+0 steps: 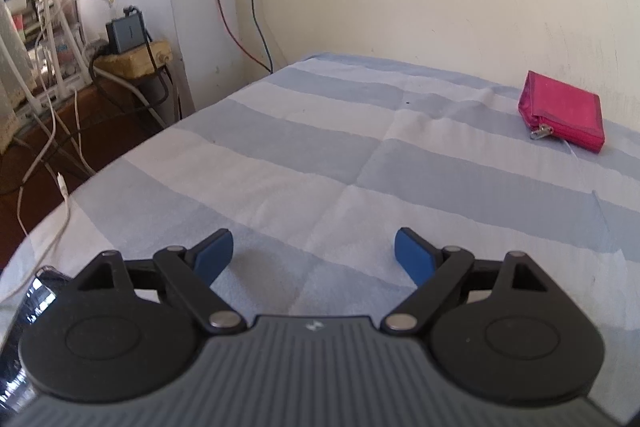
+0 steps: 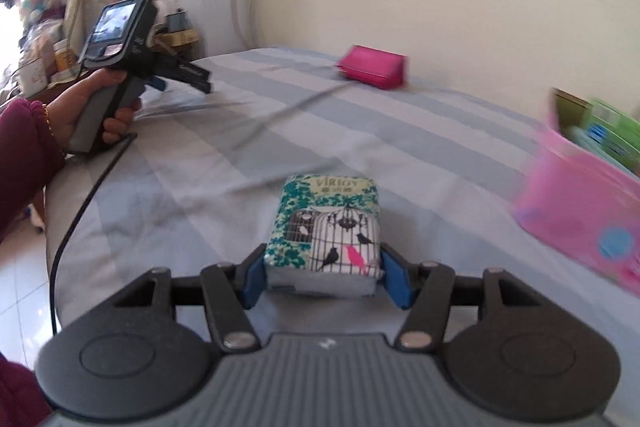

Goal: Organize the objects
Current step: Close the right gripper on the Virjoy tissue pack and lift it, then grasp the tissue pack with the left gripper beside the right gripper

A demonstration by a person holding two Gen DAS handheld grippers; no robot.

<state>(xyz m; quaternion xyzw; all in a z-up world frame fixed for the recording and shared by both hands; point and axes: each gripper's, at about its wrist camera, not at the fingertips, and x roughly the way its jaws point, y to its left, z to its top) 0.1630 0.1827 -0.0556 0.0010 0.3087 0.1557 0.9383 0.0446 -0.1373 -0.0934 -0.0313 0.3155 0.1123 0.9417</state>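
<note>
Only the right wrist view shows the right gripper [image 2: 322, 277] pinching a tissue pack [image 2: 326, 227] at lower centre, above the striped bed [image 2: 420, 131]. The left gripper [image 1: 314, 253], spread wide with nothing between its fingers, faces bare sheet. A pink pouch [image 1: 562, 111] lies upper right by the wall; a blurred pink basket [image 2: 580, 211] sits at the right edge.

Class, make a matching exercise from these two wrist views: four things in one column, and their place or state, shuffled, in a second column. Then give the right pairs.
Things:
1. tissue pack
2. red purse
3. pink box
4. left claw

Place or state:
A. open, holding nothing
B. lying on the bed by the wall
C. gripped between blue fingers of the right claw
D. at the right edge of the right view, with green packets inside

Pairs: 1-C, 2-B, 3-D, 4-A
</note>
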